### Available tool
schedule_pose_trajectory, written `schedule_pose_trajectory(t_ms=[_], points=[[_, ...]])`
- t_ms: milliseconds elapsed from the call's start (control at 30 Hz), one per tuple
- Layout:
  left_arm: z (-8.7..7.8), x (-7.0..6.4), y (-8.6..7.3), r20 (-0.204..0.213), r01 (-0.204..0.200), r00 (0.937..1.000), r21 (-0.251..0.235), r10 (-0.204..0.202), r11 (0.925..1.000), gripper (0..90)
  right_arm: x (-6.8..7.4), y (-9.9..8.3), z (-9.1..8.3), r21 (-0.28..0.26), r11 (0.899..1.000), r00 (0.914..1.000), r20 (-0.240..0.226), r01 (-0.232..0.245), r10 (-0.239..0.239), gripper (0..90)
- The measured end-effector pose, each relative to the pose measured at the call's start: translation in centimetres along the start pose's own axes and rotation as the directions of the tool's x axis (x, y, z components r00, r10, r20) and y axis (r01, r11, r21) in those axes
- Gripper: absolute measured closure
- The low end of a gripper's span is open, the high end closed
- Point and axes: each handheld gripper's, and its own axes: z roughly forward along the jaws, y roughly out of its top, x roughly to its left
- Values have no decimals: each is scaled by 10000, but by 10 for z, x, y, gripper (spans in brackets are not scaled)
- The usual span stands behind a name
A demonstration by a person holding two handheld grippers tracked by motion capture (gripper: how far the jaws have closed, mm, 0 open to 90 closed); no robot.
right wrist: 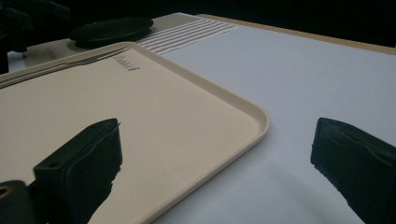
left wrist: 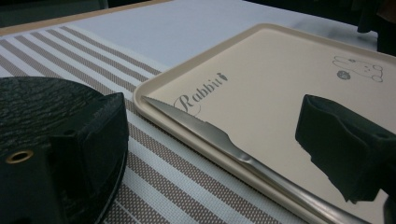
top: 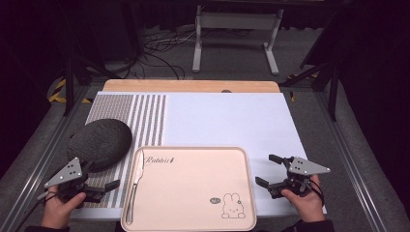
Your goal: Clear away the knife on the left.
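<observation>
Stone: dark oval stone (top: 100, 143) lay on the striped mat (top: 145, 121), touching the outer finger of my left gripper (top: 100, 180); a careless swing could have shoved it.
Left fingers: apart, empty, straddling the knife's line.
Knife: knife (top: 136, 181) rested along the tray's left rim (top: 126, 193), blade away from me; thin and flat, I judged it could slip or scrape under a shallow pinch.
Tray: light, it might have slid on the counter (top: 227, 116).
Right fingers: my right gripper (top: 273, 170) hung apart, empty, beside the tray's right edge.
</observation>
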Motion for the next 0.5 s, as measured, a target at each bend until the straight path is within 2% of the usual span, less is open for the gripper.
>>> schedule_pose_trajectory(t_ms=[167,300,500], points=[[0,0,-6,-434,-123,9990,270,134,9996,96,0,-1,1,13,10000,10000,-9,-20,20,31],[0,1,-7,-403,-42,9992,242,52,9997,88,0,-1,1,-3,10000,10000,6,-22,22,31],[-2,2,-7,-309,437,9985,-143,-442,9989,62,0,-1,0,-55,10000,10000,44,-45,45,31]])
